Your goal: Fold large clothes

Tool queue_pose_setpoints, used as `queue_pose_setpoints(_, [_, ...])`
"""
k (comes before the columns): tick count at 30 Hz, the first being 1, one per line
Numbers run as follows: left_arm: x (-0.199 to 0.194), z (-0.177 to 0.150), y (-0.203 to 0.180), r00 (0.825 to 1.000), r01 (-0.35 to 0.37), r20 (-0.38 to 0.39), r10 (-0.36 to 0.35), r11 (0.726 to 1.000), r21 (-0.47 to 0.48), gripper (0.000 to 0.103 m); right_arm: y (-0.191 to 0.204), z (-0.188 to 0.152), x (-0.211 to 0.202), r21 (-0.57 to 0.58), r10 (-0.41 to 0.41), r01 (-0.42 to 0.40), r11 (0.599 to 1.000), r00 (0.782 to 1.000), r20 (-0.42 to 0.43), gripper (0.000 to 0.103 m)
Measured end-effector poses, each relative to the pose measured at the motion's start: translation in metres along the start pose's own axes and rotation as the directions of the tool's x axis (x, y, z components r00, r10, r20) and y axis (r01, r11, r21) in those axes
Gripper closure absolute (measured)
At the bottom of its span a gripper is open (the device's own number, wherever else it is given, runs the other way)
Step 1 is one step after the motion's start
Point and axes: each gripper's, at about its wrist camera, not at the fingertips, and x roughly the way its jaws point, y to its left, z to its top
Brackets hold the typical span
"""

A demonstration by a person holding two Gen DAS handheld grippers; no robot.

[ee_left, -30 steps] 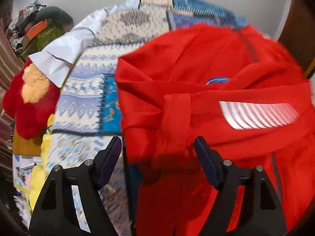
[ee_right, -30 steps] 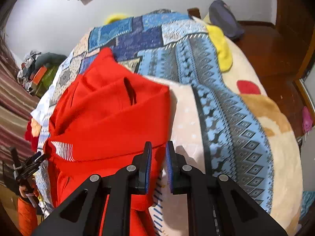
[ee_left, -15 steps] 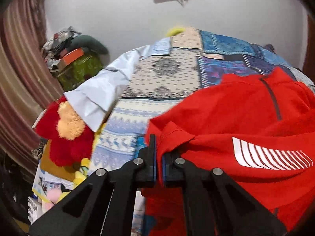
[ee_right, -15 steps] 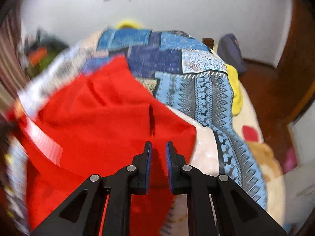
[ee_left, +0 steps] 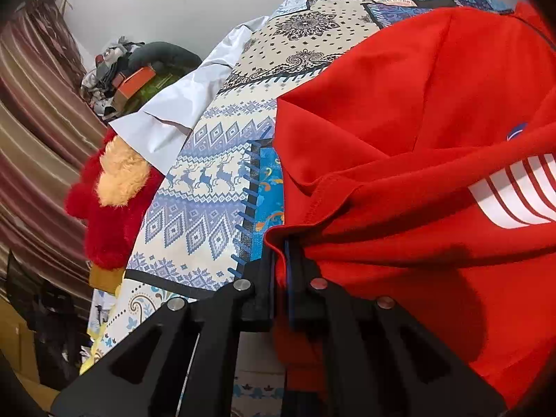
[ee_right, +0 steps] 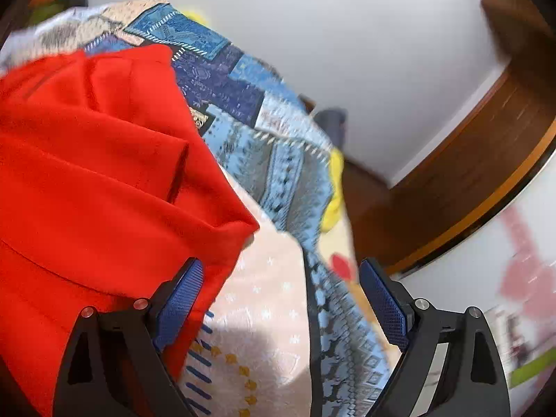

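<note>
Pinching the red garment with my left gripper: jaws clamped on a folded hem edge at the garment's near-left corner, fabric sandwiched between the pads. Garment is spread over the patchwork bedspread, covering most of the left wrist view's right side; white stripe print on its near layer, small blue logo just above that.

Left of the garment, in order: striped curtain at the far left, clutter pile by the wall with an orange box in it, red plush toy with a tan fuzzy patch at the bed edge, white sheet tucked out from under the bedspread. Bedspread panels next to the garment show reindeer and diamond patterns in blue on cream. Plain light wall behind it all.

Right wrist view is motion-blurred. Garment fills its left half, one folded corner pointing right onto a cream panel with small white stars. My right gripper has just been opening: jaws wide apart now, nothing between them; left finger sits at the garment's edge, can't tell if touching. Right of the garment: blue patterned panels, yellow item at the bed's far edge, dark object beyond it, wooden frame against the white wall.
</note>
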Motion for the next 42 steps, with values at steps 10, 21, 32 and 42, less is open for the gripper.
queue_pose_setpoints(10, [-0.045, 0.002, 0.043, 0.988, 0.157, 0.007, -0.157, 0.987, -0.02, 0.032, -0.035, -0.005, -0.041, 0.22, 0.325, -0.311, 0.924, 0.945, -0.029, 0.013])
queue_pose_setpoints(21, [-0.149, -0.032, 0.091, 0.928, 0.371, 0.071, -0.365, 0.92, -0.124, 0.025, -0.033, -0.037, -0.138, 0.221, 0.501, -0.481, 0.848, 0.865, -0.039, 0.013])
queue_pose_setpoints(32, [-0.213, -0.114, 0.104, 0.91, 0.413, 0.09, -0.405, 0.904, -0.108, 0.021, -0.034, -0.121, -0.222, 0.175, 0.477, -0.464, 0.869, 0.878, -0.039, 0.011])
queue_pose_setpoints(42, [-0.179, -0.213, 0.102, 0.868, 0.46, -0.124, -0.481, 0.872, -0.164, 0.021, -0.026, -0.212, -0.239, 0.284, 0.552, -0.503, 0.816, 0.825, -0.125, 0.011])
